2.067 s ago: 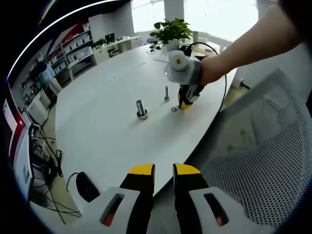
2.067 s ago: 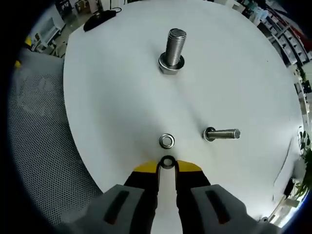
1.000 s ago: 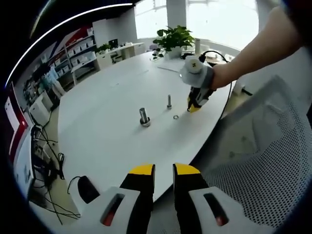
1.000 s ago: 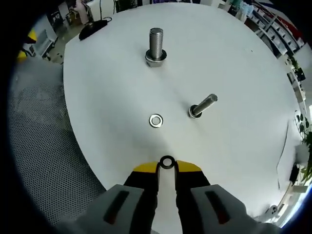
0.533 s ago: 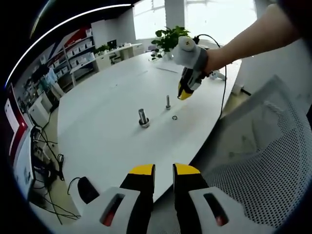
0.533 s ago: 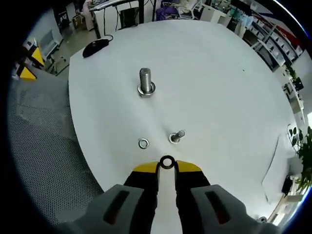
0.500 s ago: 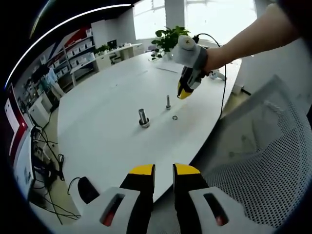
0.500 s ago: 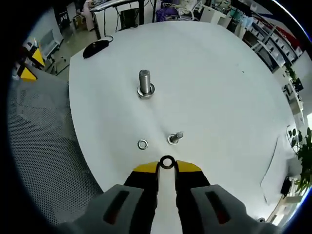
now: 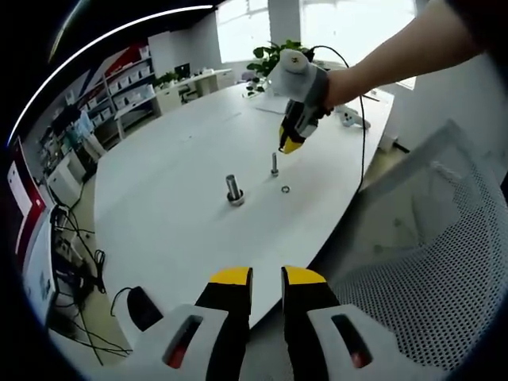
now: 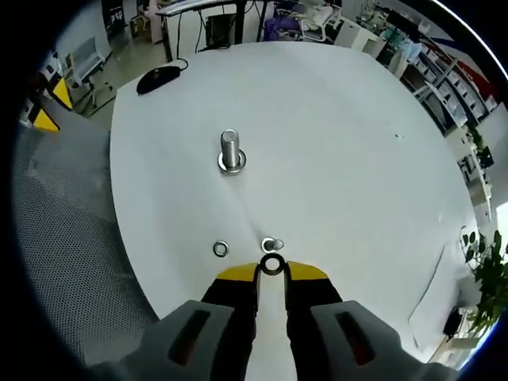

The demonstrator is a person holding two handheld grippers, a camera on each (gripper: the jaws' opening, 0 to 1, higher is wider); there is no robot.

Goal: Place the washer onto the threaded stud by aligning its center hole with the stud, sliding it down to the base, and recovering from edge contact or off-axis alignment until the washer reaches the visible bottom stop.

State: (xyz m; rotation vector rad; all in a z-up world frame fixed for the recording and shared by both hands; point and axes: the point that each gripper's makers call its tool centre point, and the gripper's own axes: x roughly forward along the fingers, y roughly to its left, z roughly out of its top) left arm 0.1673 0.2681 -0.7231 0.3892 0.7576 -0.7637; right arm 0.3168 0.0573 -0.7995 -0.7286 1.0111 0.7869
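Note:
My right gripper (image 10: pixel 272 268) is shut on a small steel washer (image 10: pixel 272 265), pinched by its rim between the yellow tips. The thin threaded stud (image 10: pixel 271 244) stands just beyond the washer and is seen almost end-on. In the left gripper view the right gripper (image 9: pixel 290 146), held by a person's hand, hovers just above that stud (image 9: pixel 275 164), apart from it. A second washer (image 10: pixel 221 248) lies loose on the white table (image 10: pixel 349 143), beside the stud. My left gripper (image 9: pixel 267 279) hangs off the table's near edge, its jaws a little apart with nothing between them.
A thick bolt with a nut (image 10: pixel 231 152) stands upright farther in on the table, seen also as the bolt (image 9: pixel 234 189). A black mouse (image 10: pixel 159 77) lies near the table edge. A mesh chair (image 9: pixel 429 262) is at the right. A potted plant (image 9: pixel 274 54) stands at the far side.
The right gripper, still shut on the washer, has risen and moved from beside the loose washer to just over the thin stud. My left gripper has stayed put.

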